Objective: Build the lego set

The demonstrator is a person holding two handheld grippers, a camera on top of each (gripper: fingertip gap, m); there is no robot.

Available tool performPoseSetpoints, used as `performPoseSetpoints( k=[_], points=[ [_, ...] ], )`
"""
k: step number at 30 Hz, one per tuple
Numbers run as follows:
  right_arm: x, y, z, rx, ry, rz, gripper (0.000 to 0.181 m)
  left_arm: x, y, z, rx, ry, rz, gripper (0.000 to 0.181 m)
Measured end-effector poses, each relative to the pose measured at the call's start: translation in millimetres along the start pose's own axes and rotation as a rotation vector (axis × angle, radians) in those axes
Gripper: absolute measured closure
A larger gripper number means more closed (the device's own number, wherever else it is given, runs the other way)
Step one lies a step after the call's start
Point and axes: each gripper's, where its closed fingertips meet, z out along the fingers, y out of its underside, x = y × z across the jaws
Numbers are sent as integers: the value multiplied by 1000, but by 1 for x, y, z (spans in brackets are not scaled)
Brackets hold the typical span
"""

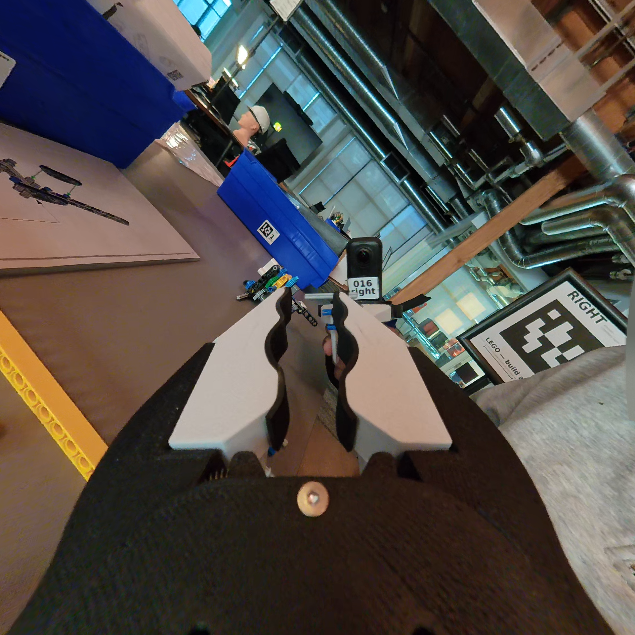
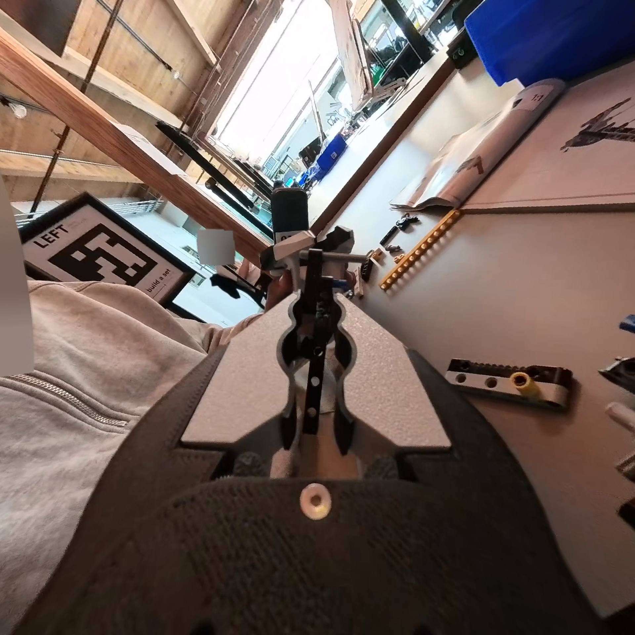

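Both grippers raised above the desk, facing each other.

The right gripper pinches a black holed Lego beam carrying a grey axle and blue pin. The left gripper has its fingers spread, tips beside that assembly. A yellow holed beam and a grey-black beam lie on the desk near an open instruction booklet.
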Motion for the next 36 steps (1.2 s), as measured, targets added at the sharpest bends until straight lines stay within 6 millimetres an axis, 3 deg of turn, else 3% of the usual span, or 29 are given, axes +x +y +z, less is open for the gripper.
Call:
performPoseSetpoints(
  k=[36],
  points=[
    [-6,1,0,-2,-37,-45,167,0,1,0,-4,4,-3,161]
  ],
)
